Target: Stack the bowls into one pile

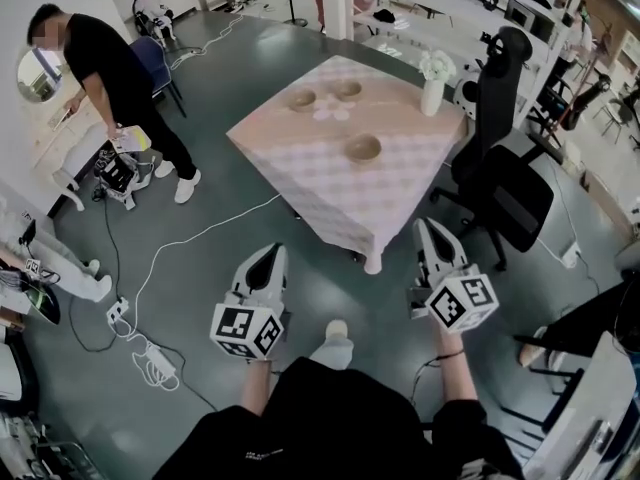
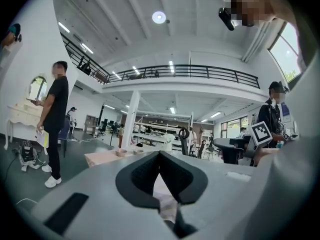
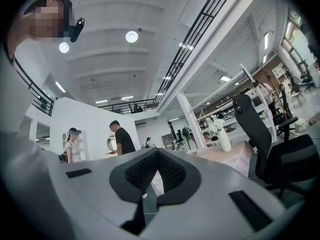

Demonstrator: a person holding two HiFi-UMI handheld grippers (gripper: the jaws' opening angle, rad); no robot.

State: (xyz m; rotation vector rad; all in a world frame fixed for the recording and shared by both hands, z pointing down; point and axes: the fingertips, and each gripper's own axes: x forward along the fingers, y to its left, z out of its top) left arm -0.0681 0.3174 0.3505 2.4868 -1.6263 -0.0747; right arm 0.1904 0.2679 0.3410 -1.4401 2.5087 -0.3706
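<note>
My left gripper (image 1: 268, 253) is closed, its dark pads meeting at the tips with nothing between them; the left gripper view (image 2: 159, 156) shows the same pinched point. My right gripper (image 1: 430, 228) is closed too and holds nothing, its ridged pads touching at the front in the right gripper view (image 3: 157, 153). Both are held level over the grey floor, pointing towards the table (image 1: 300, 183), and both are well short of it.

The bowls are all on that table's pink checked cloth, none stacked. The near bowl (image 1: 363, 149) sits alone towards the corner closest to me, ahead of the gap between the two grippers and nearer the right one. The far-left bowl (image 1: 302, 99) and the far-right bowl (image 1: 347, 89) sit near each other at the back of the table, apart from one another and well apart from the near bowl. From the left gripper view, I can make out two of them as small shapes on the table edge, just left of the jaws.

A white vase (image 1: 433, 83) of flowers stands at the table's right corner. A black office chair (image 1: 500, 158) is just beside that side. A person in black (image 1: 110, 78) stands off to the left, and a white cable (image 1: 190, 243) trails across the floor.
</note>
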